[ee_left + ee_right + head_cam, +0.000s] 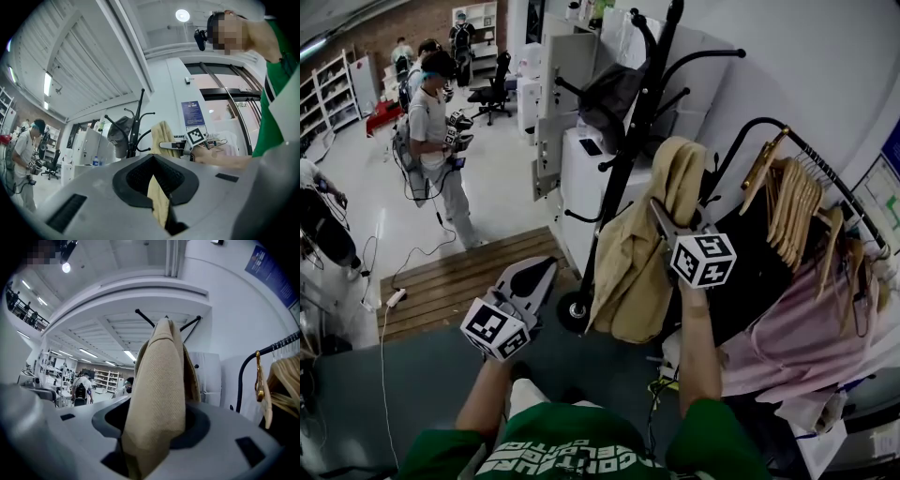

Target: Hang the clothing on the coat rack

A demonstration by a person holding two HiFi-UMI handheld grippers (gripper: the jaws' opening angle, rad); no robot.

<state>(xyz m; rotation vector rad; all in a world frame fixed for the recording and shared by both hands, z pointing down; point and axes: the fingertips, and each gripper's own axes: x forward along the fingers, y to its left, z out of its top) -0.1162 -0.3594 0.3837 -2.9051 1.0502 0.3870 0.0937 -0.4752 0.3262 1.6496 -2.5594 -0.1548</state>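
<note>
A tan jacket (637, 272) hangs from the top of the black coat rack (649, 103), draped over a hook. My right gripper (661, 214) is up at the jacket's shoulder. In the right gripper view its jaws stand wide, with a fold of the jacket (159, 380) lying loosely between them under the rack's hooks (146, 318). My left gripper (546, 272) hovers lower left, near the rack's base and apart from the jacket's hem. Its jaws are slightly apart, and through the gap the jacket (162, 133) shows beyond.
A grey cap (609, 94) hangs on the rack. To the right is a garment rail with wooden hangers (792, 192), a dark garment (759, 267) and a pink one (806, 333). White cabinets (586, 173) stand behind the rack. Another person (436, 141) stands beyond a wooden platform (459, 277).
</note>
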